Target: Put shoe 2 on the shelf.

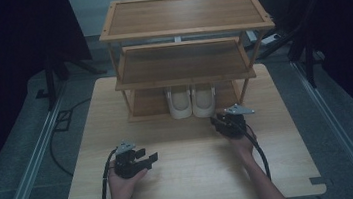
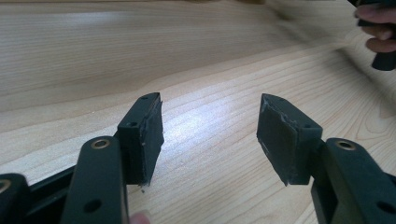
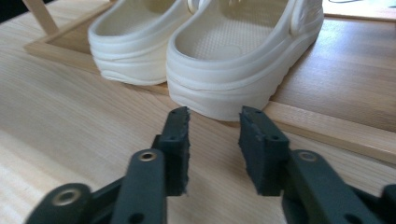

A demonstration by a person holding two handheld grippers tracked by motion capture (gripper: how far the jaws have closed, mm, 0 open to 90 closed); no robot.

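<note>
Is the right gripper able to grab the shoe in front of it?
Probably yes. The right gripper has open jaws just short of the nearer shoe, whose heel pokes off the bottom shelf with nothing between.

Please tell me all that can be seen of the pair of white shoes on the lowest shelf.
The white shoes are two cream clogs of soft, rubbery-looking material, with thick ribbed soles, dotted insoles and open backs. They stand upright, side by side and seemingly touching, on the lowest board of the wooden rack, heels toward the person and reaching the board's front rim. The right tongs point at the nearer heel with the jaws apart, close to it but not gripping it; nothing lies between them.
</note>
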